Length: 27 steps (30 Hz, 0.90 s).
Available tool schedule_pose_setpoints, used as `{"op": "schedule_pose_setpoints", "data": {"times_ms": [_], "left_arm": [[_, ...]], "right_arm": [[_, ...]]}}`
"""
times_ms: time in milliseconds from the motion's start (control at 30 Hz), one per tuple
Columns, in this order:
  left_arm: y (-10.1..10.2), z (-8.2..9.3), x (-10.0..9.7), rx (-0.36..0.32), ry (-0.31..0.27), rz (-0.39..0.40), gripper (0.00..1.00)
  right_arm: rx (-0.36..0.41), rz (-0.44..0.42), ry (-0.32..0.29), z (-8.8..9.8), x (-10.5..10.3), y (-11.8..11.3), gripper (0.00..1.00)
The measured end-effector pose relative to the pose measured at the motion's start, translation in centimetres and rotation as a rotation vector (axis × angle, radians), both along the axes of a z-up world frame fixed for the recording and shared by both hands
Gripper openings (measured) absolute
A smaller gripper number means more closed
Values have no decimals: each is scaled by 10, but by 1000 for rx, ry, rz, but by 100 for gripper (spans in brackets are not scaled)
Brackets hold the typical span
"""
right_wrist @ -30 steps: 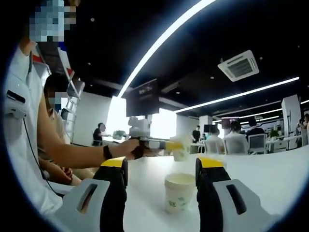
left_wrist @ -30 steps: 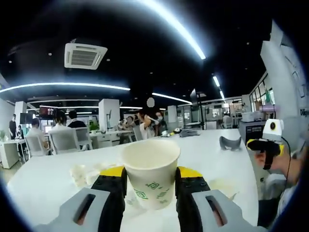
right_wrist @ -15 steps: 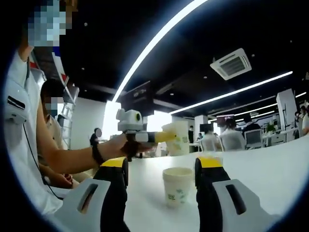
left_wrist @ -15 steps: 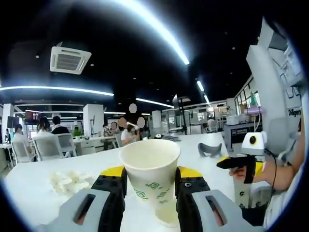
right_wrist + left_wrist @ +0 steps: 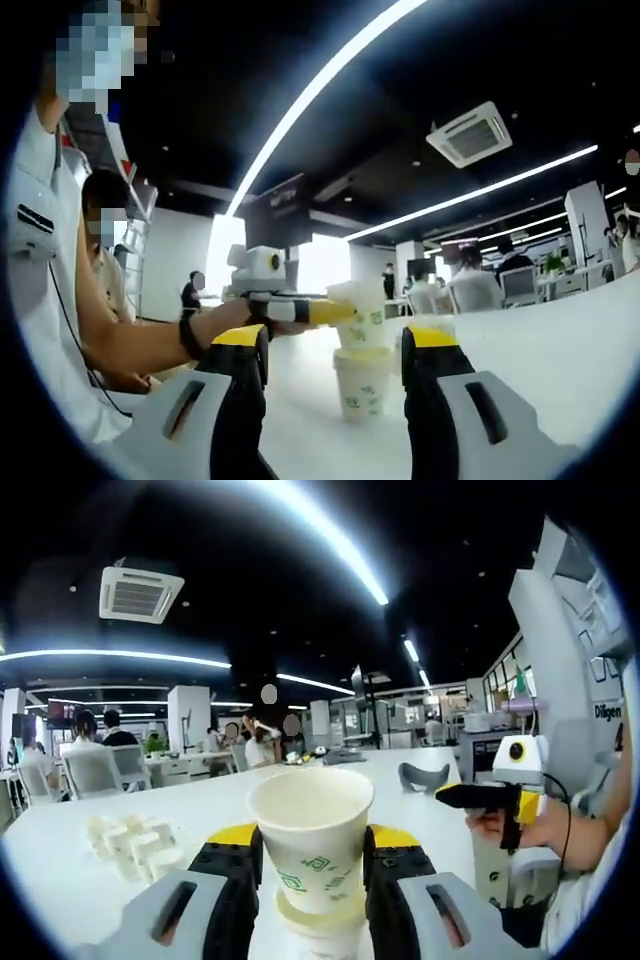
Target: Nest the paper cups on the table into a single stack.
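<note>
— Where's the cup?
— The left gripper (image 5: pixel 313 865) has its fingers clamped on a paper cup (image 5: pixel 311 835), upright just above a second cup (image 5: pixel 362 381) standing on the white tabletop (image 5: pixel 540 360).
— And the right gripper (image 5: pixel 333 345)?
— Its fingers are spread apart, holding nothing.

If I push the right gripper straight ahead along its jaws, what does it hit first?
Most likely the standing cup on the table, which sits between the open right gripper's jaws. Just above it the left gripper holds the other cup; depth between them is hard to judge.
</note>
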State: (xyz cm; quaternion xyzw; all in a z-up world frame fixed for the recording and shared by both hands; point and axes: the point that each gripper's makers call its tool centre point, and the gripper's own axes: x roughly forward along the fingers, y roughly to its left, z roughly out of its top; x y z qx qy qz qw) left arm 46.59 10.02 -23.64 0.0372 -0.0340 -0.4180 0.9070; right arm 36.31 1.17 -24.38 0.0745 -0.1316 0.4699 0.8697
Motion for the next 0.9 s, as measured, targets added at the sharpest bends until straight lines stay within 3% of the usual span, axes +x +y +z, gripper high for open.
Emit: {"op": "schedule_pose_setpoints", "data": {"times_ms": [167,400,900], "left_arm": [[-1,-7,2,43,-7,19,43],[3,-12,5,11,30,27,44],[2,-19,7,65,-1,54,45]], "right_arm": [[-11,-1,-10,2,-1,2,56],[-15,-4,-6,1,-1,1,56],[-38,-30,-21,7,-3,-2,56]]}}
